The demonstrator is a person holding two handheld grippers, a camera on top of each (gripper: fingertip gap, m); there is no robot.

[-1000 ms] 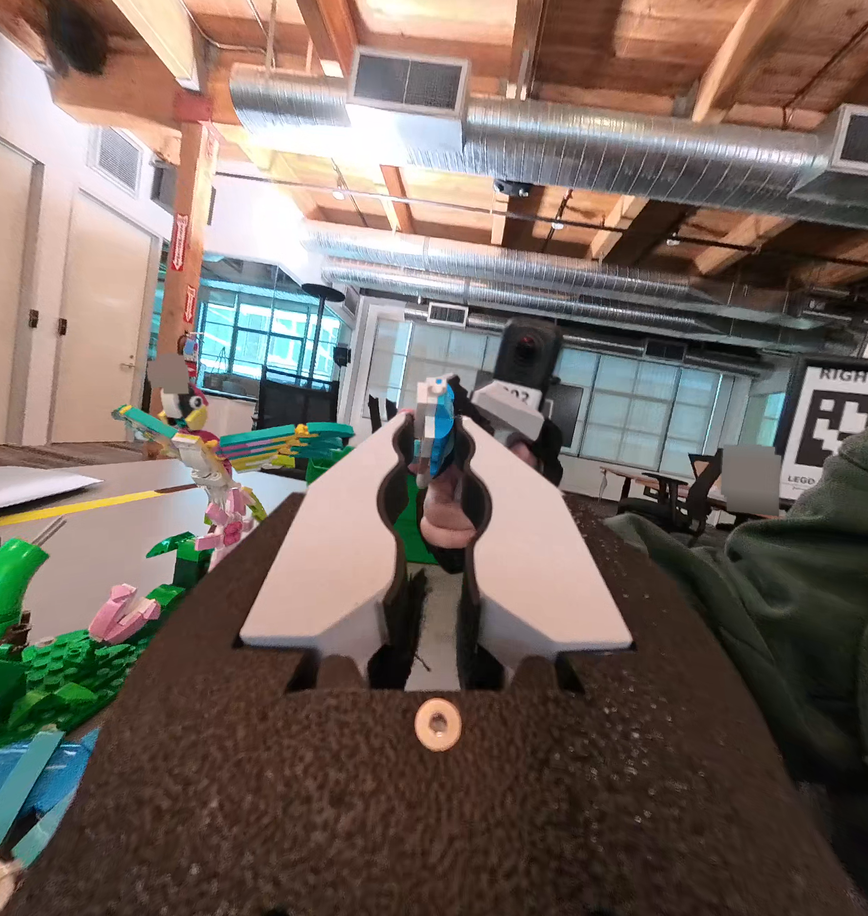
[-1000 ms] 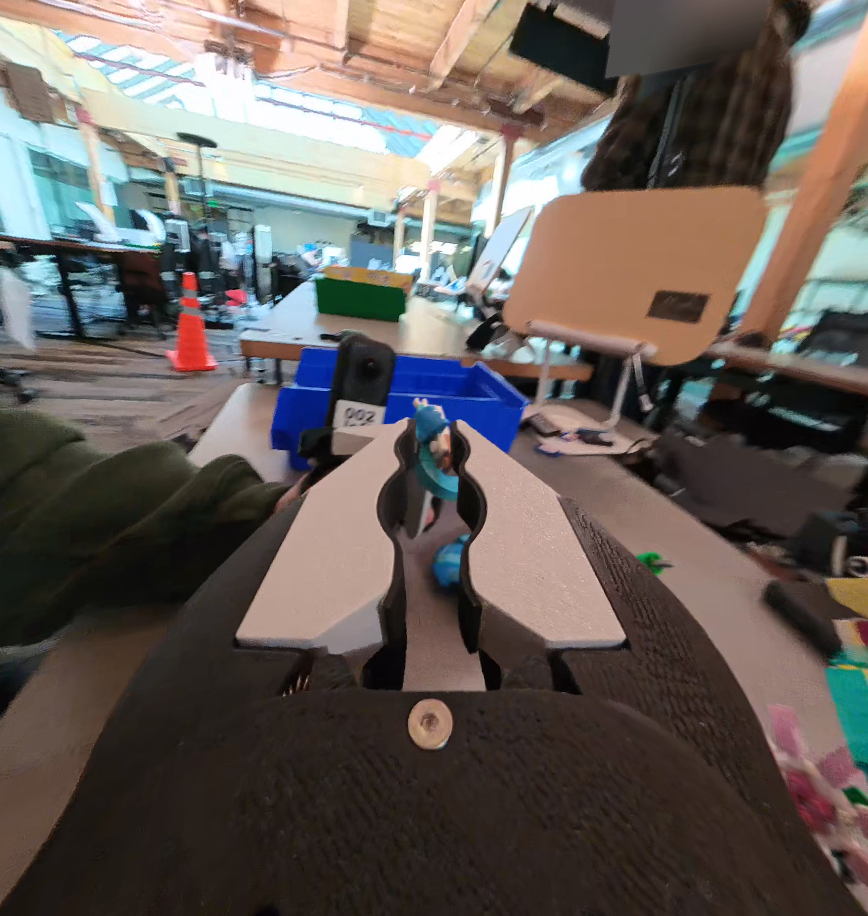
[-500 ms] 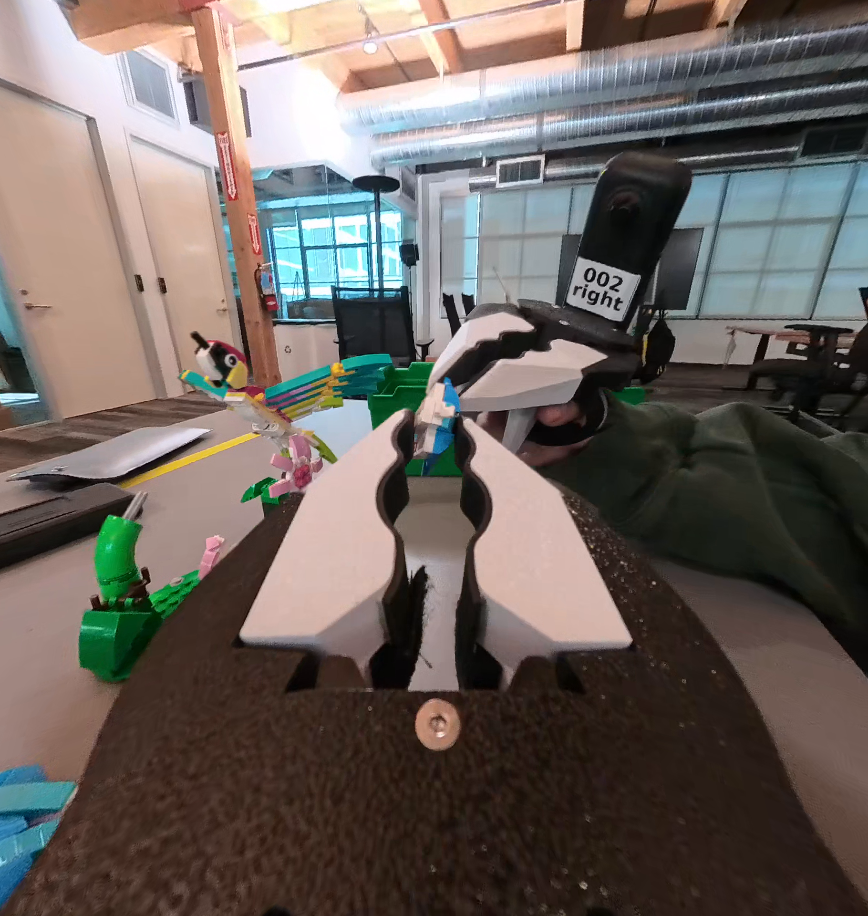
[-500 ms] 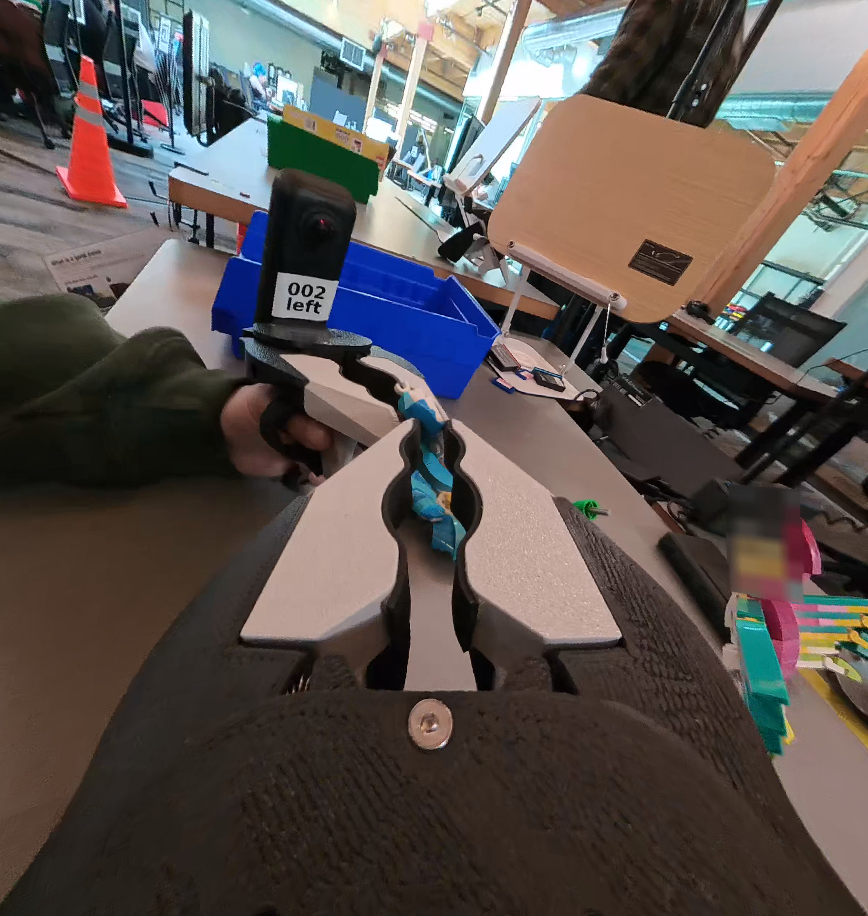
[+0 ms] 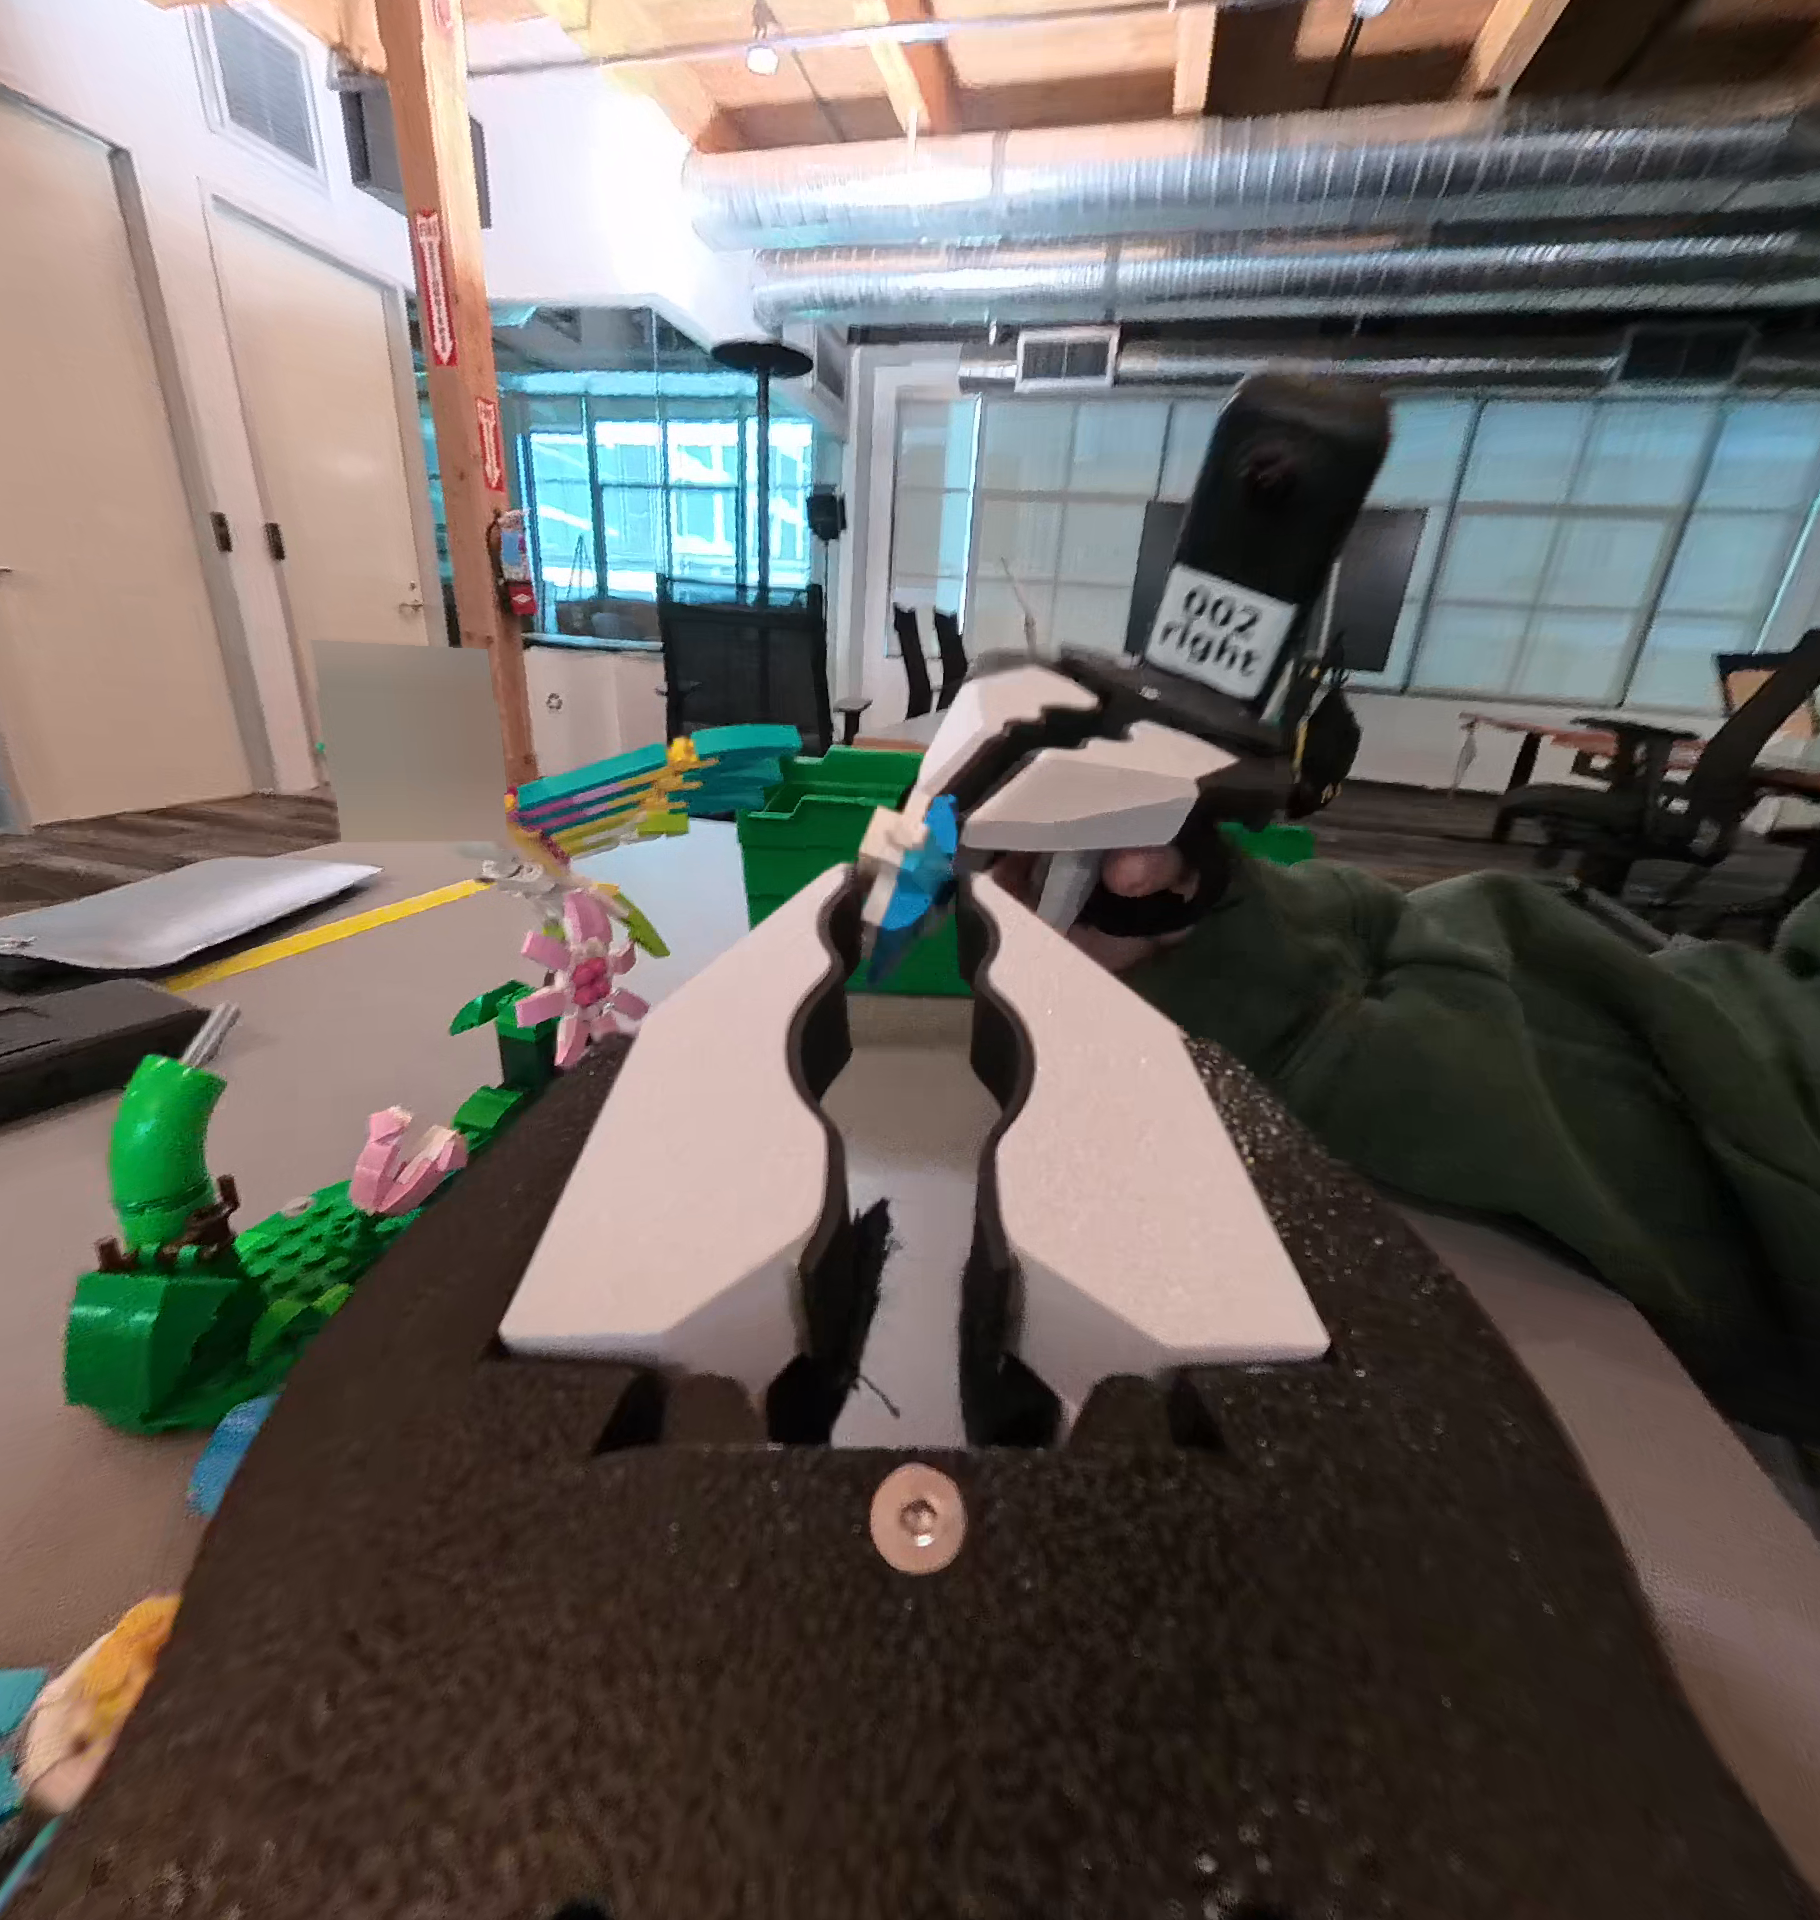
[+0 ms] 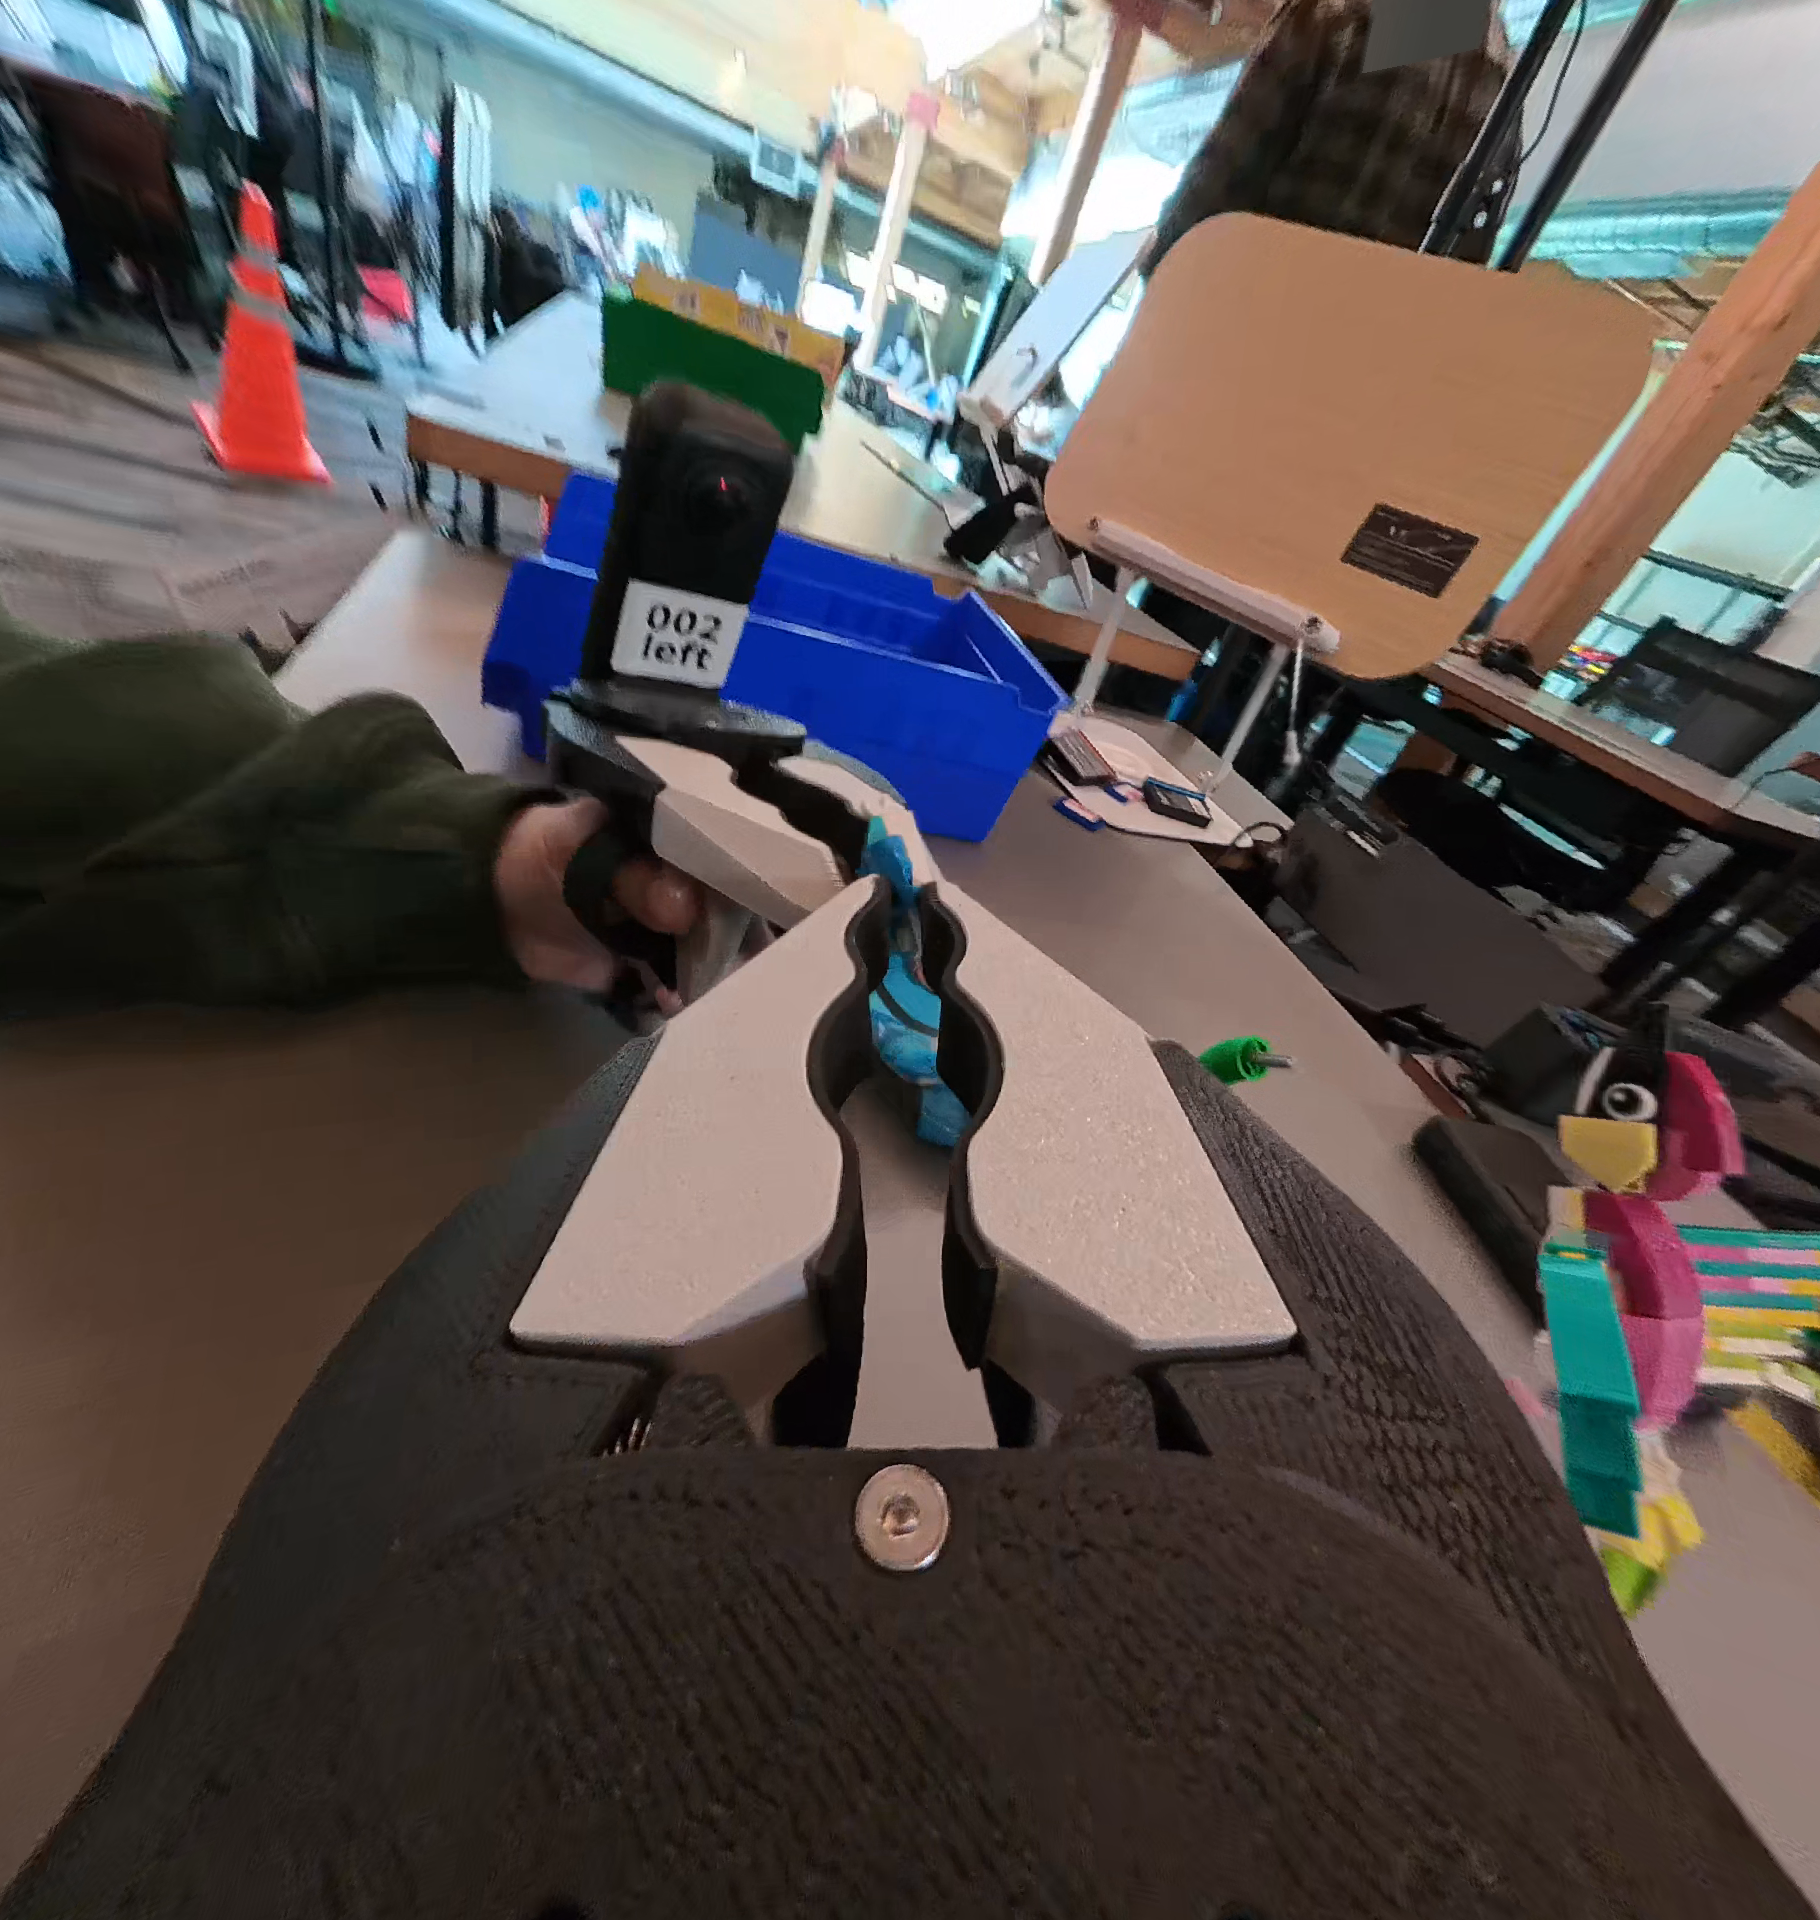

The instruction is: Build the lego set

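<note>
A small blue and white brick piece is held in the air where my two grippers meet tip to tip. My left gripper is shut on its lower end. My right gripper comes in from the upper right and grips the upper end. In the right wrist view the piece runs down between the fingers of my right gripper, and my left gripper holds its far end. A hand with a dark green sleeve holds each gripper.
A grey table lies below. A green brick base with plants and a pink flower stand left. A brick bird is at the right. A blue bin, green bin and wooden board stand sit beyond. The grippers are tip to tip, or close to it. The brick bird is about 15 centimeters from both grippers' fingertips.
Both grippers have tilted down from pointing toward the ceiling to near level over the table. They still hold the blue piece between them.
</note>
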